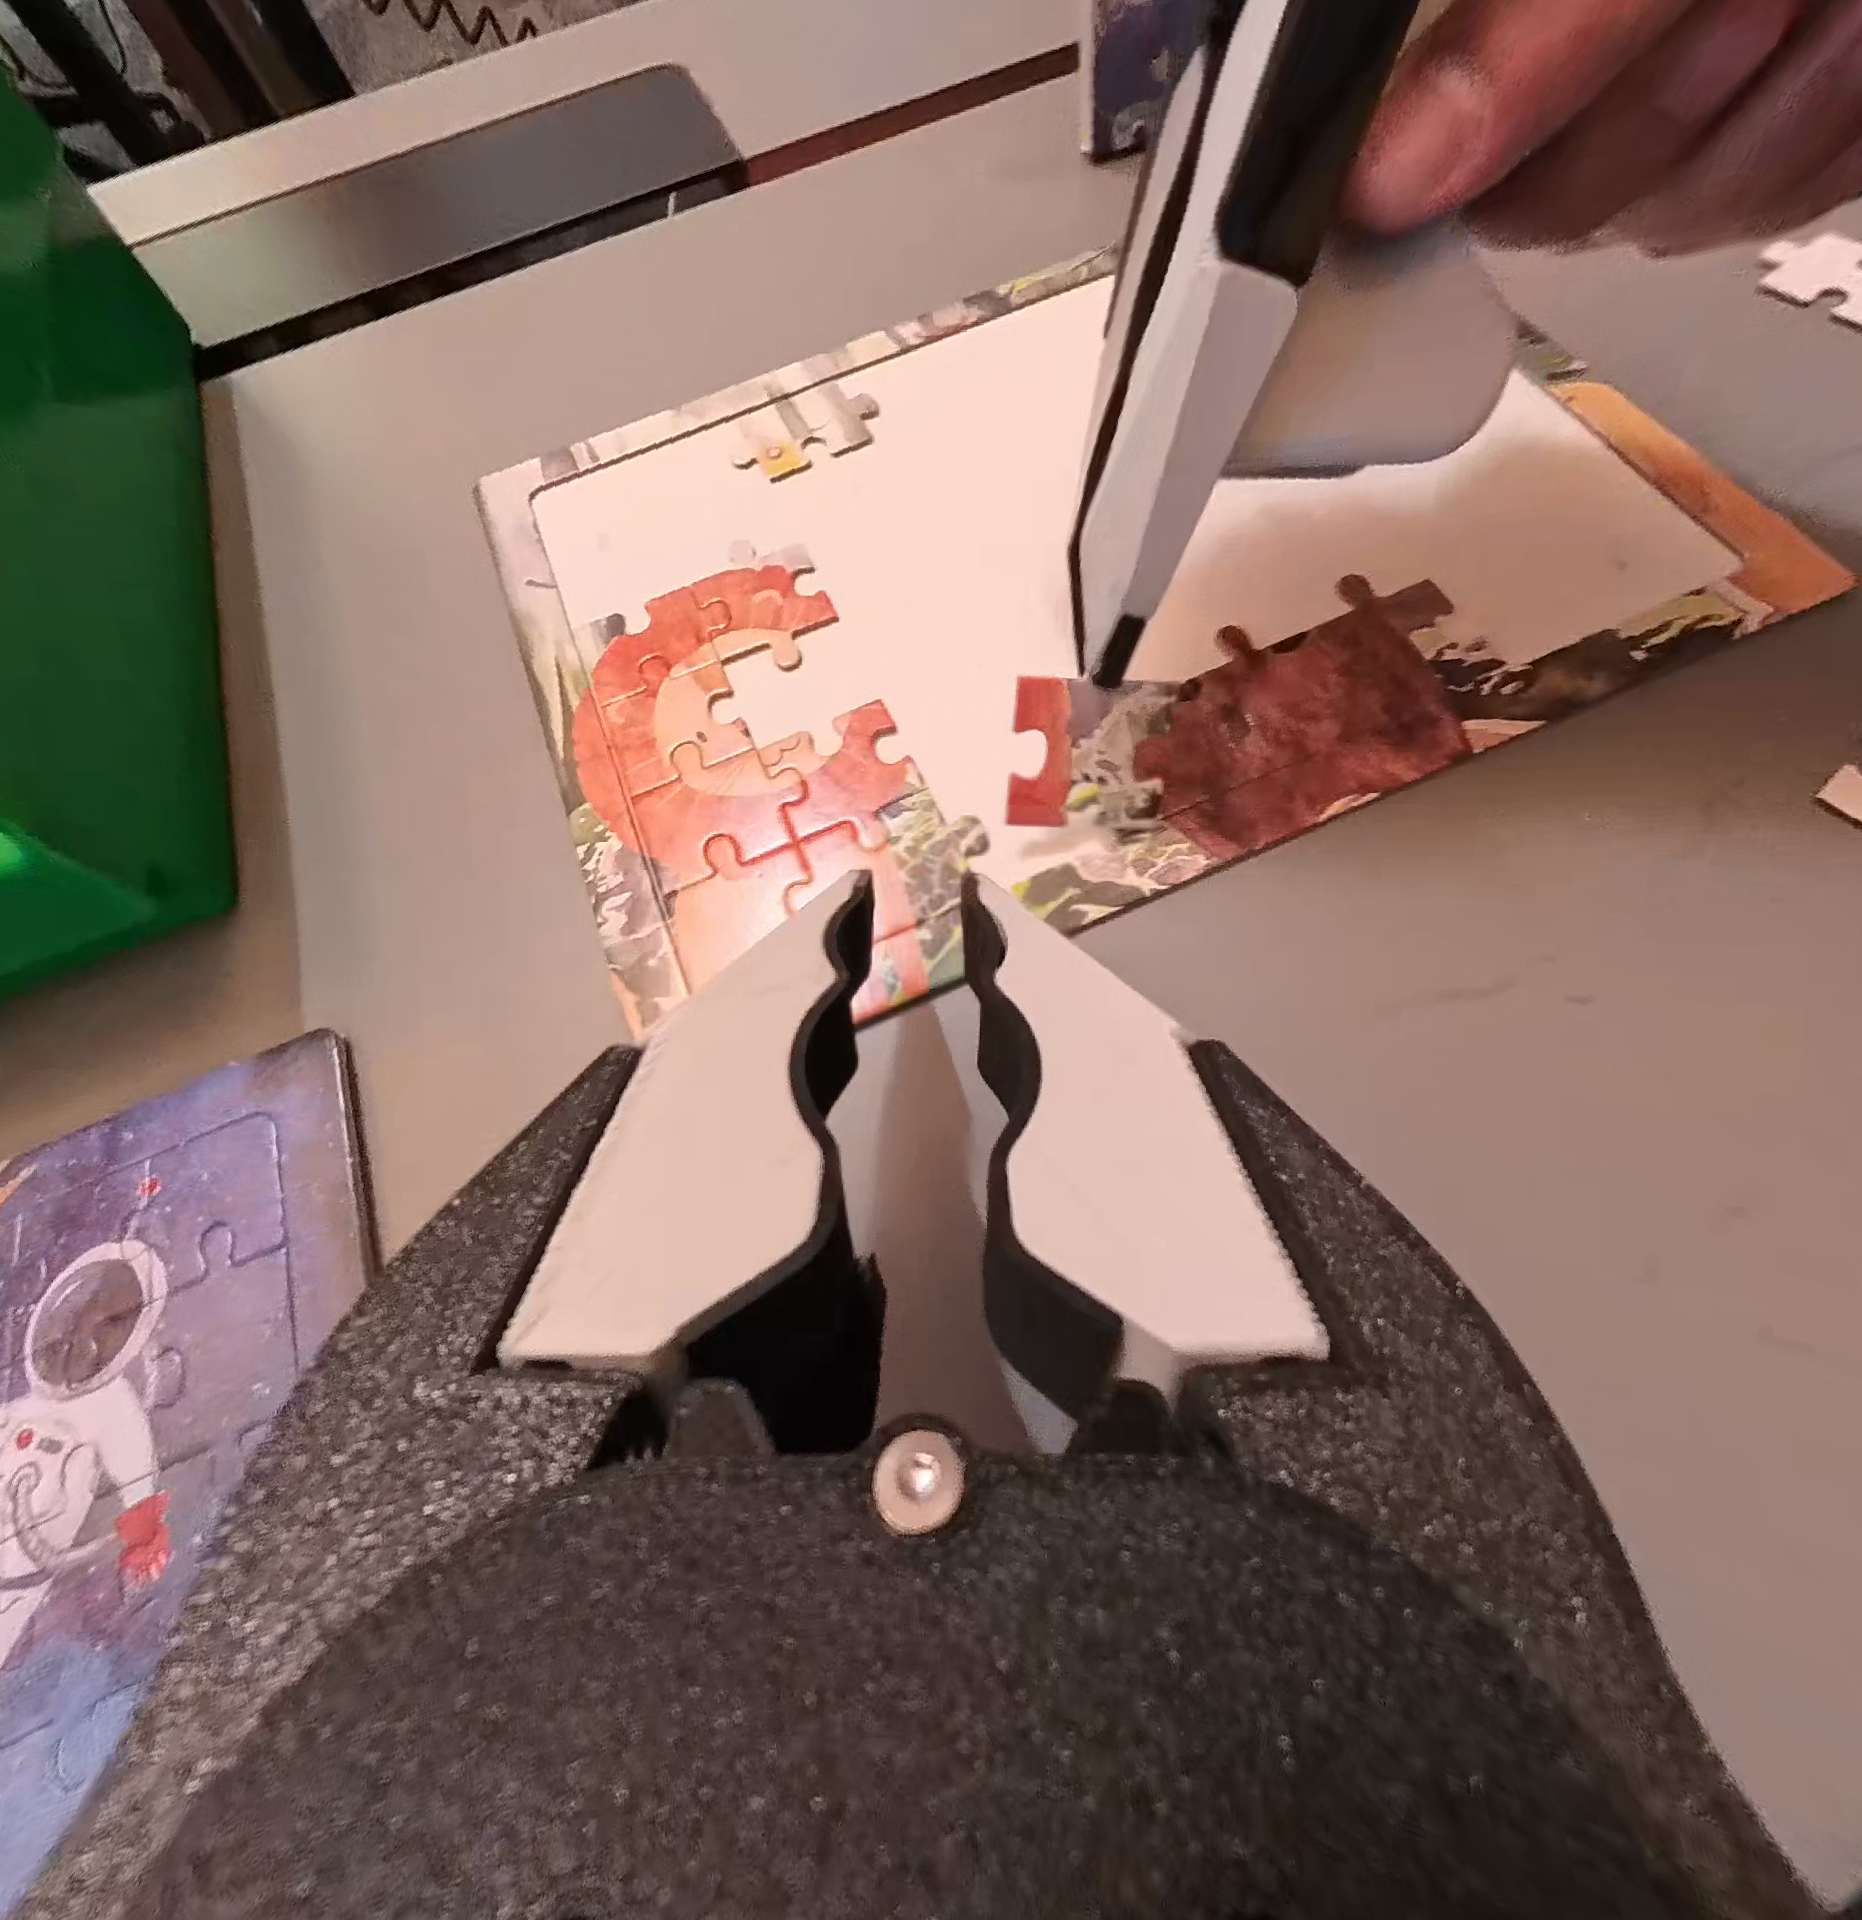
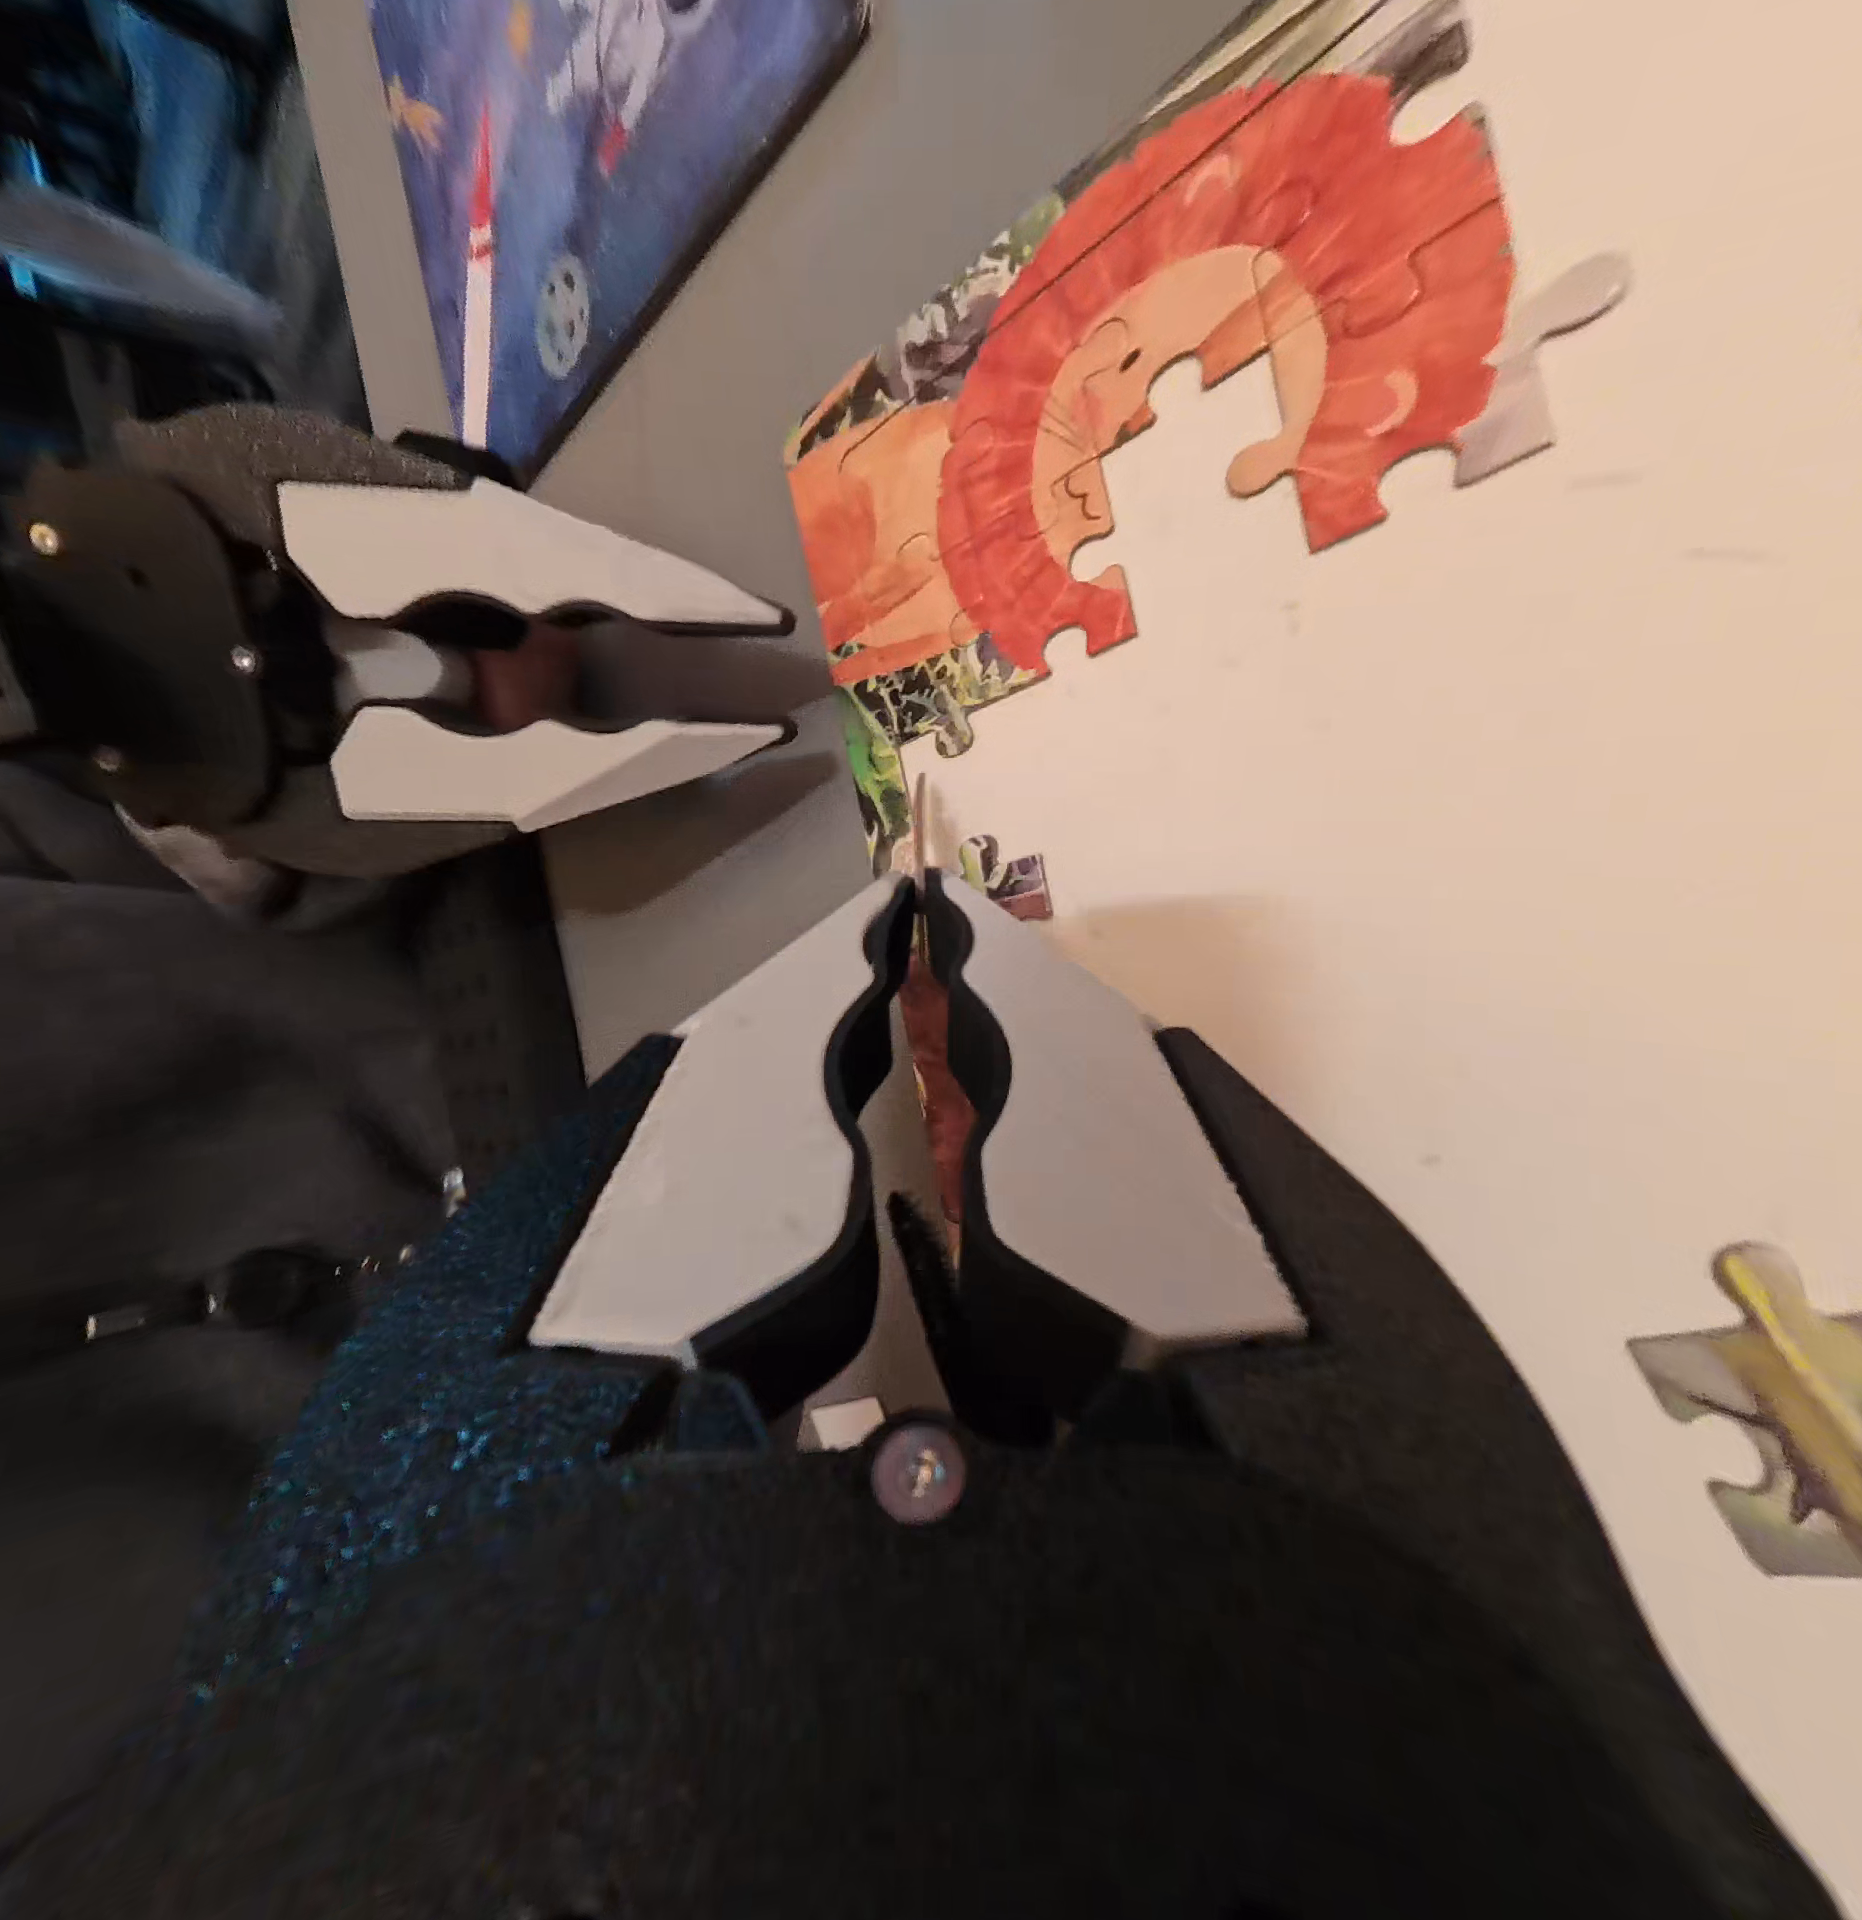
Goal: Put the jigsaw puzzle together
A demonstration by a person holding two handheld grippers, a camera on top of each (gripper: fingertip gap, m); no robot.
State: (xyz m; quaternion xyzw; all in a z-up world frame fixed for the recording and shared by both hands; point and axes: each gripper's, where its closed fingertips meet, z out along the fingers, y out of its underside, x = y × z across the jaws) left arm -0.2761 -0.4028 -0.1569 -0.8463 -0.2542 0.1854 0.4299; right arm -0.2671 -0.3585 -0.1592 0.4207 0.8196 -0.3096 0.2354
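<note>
The right tongs (image 2: 919,894) pinch a puzzle piece (image 1: 1052,750) by its edge — red on one end — at the near border of the puzzle tray (image 1: 636,520), beside the brown section. The left tongs (image 1: 914,883) hover slightly spread and empty over the tray's near corner on the tabletop (image 1: 1426,1039).

green box (image 1: 65,540) cropped, perhaps blurred
</note>
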